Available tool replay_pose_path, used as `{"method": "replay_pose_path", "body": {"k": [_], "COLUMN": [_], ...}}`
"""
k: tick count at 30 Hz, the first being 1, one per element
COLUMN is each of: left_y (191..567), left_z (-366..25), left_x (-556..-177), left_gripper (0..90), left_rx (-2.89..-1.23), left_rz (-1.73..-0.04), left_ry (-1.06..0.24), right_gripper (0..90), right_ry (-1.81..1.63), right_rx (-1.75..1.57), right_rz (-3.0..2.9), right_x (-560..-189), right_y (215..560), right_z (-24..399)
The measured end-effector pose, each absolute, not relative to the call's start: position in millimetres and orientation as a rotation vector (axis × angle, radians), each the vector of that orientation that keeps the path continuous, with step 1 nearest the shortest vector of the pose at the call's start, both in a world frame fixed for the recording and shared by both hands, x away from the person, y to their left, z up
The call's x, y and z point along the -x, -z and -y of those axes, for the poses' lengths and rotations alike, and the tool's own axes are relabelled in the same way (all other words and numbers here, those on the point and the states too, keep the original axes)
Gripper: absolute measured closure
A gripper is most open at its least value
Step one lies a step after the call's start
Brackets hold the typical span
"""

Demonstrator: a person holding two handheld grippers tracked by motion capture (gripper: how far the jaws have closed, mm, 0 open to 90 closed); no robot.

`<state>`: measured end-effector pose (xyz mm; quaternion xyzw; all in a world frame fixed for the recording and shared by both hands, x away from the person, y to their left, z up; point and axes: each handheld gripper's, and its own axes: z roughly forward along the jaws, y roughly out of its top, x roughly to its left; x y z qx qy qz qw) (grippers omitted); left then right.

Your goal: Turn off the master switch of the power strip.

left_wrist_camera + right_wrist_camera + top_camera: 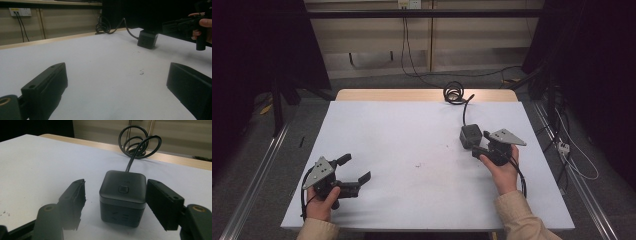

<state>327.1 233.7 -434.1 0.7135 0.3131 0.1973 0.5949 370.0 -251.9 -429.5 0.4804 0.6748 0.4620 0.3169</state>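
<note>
Black cube point(123, 197), top button, coiled cord point(138, 142); right tongs point(115, 202) spread around it, left tongs point(117, 87) spread.

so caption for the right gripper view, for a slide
Right tool open around a black cube on the white table, coiled cable behind.

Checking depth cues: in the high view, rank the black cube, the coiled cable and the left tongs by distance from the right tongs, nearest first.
1. Black cube: right beside the right tongs, at their tips.
2. Coiled cable: at the table's far edge, beyond the cube.
3. Left tongs: across the table, near its front left.
</note>
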Motion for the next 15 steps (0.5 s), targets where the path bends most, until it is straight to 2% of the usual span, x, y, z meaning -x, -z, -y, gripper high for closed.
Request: {"method": "replay_pose_path", "body": {"k": [15], "left_y": [434.4], "left_z": [-232.9], "left_x": [-327.2], "left_gripper": [3.2], "left_rx": [-1.659], "left_rz": [-0.725], "left_ry": [-0.456], "right_gripper": [39.0], "right_ry": [-1.230], "right_rx": [-1.274], "right_rz": [-1.782], "right_x": [-376.4], "right_y": [424.8], "right_z": [250.8]}}
